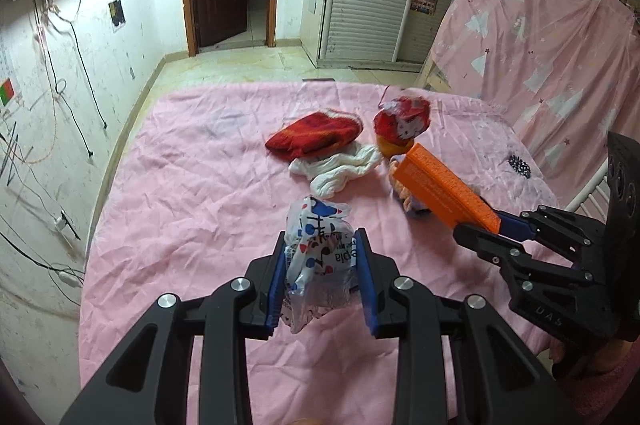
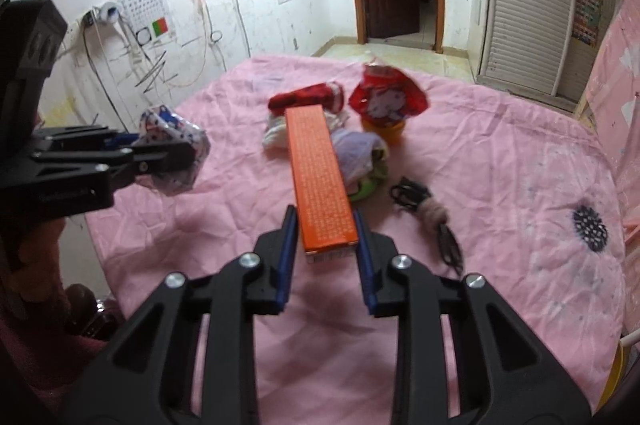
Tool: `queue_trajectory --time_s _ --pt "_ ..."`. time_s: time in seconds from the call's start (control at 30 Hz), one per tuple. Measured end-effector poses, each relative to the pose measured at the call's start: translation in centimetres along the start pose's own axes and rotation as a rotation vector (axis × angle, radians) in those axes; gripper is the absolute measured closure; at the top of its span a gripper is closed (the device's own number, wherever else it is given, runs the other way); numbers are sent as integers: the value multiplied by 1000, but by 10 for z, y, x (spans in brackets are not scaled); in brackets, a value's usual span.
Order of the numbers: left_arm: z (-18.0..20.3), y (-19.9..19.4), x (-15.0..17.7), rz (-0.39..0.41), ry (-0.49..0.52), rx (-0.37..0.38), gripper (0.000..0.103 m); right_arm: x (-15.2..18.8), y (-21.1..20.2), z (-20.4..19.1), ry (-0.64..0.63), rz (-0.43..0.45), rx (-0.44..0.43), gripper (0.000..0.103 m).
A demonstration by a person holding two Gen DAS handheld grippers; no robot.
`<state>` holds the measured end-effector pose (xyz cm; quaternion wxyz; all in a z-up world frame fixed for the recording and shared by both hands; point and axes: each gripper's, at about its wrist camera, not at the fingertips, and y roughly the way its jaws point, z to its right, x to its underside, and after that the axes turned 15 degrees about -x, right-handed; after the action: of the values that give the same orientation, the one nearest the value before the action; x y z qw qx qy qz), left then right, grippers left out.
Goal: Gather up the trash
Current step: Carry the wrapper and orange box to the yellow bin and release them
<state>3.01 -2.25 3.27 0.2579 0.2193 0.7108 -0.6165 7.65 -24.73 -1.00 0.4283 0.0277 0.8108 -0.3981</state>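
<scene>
My left gripper [image 1: 322, 249] is shut on a crumpled plastic bag [image 1: 316, 245] printed with red and blue shapes, held above the pink bed sheet [image 1: 180, 205]. My right gripper [image 2: 326, 229] is shut on the near end of a long orange box [image 2: 320, 177], which sticks out forward above the bed. In the left wrist view the orange box [image 1: 444, 185] points up and left from the right gripper [image 1: 486, 229]. In the right wrist view the left gripper [image 2: 168, 149] holds the plastic bag [image 2: 176, 145] at the left.
On the bed lie a red knitted hat [image 1: 316, 135], a white cloth [image 1: 340, 169], a red cartoon wrapper over a yellow cup [image 2: 386, 105], a pile of pale cloths [image 2: 360, 153], and a black cord with a fluffy piece [image 2: 424, 205]. Pink curtain [image 1: 540, 37] hangs right.
</scene>
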Motion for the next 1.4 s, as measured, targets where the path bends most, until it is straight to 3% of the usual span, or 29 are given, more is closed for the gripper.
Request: queue_trajectory --time_s 0.4,0.97,1.4 --pt "55 -29 -12 67 97 -4 78 21 -65 39 87 137 70 77" --pt "170 -61 -20 128 274 81 78 71 -172 106 226 308 224 77" --pt "245 -76 -12 143 381 161 78 106 -211 150 345 376 306 77"
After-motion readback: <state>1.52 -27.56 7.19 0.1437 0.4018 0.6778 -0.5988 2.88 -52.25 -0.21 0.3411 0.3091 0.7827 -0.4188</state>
